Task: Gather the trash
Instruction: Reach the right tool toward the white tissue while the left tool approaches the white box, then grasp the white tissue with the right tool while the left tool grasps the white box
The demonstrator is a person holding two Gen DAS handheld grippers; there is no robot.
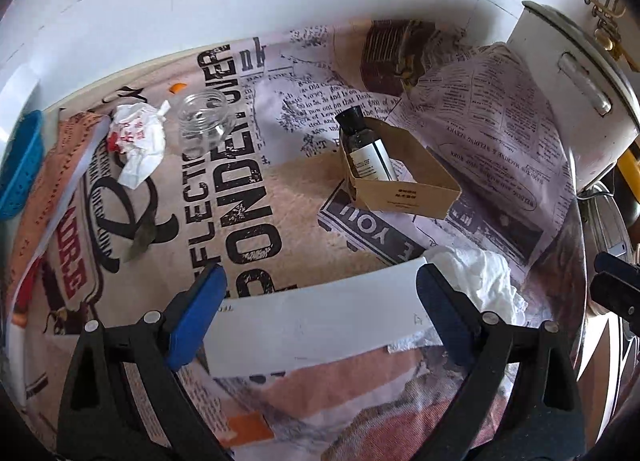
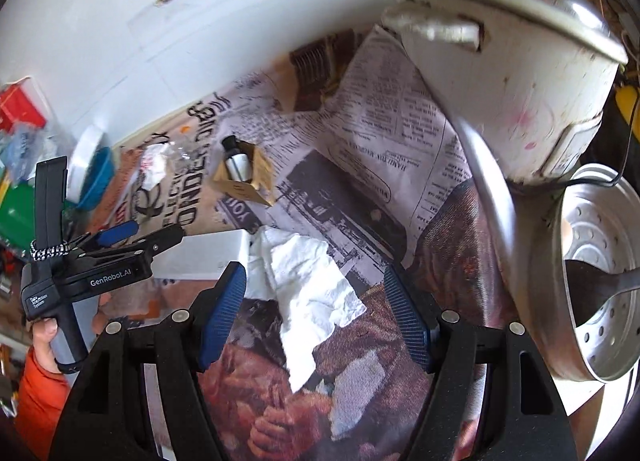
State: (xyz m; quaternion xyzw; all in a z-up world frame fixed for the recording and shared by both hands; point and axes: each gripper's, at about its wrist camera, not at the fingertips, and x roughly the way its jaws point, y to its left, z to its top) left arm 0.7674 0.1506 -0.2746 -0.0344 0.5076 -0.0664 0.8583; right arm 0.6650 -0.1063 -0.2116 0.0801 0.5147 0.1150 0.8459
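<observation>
My left gripper (image 1: 320, 313) is open, its blue fingers on either side of a flat white box (image 1: 312, 321) lying on the newspaper-print tablecloth. A crumpled white tissue (image 1: 484, 281) lies just right of the box. My right gripper (image 2: 316, 321) is open with the same tissue (image 2: 312, 293) between its fingers, on the cloth. The left gripper (image 2: 132, 237) shows in the right wrist view over the white box (image 2: 200, 257). Farther off lie a crumpled red-and-white wrapper (image 1: 138, 141), a clear plastic cup (image 1: 204, 117) on its side, and a brown cardboard box (image 1: 400, 177) holding a dark bottle (image 1: 366, 149).
A white rice cooker (image 2: 508, 77) stands at the right, with a perforated metal steamer tray (image 2: 600, 273) and a spoon beside it. A blue basket (image 1: 20, 165) sits at the left table edge. A white tiled wall runs behind the table.
</observation>
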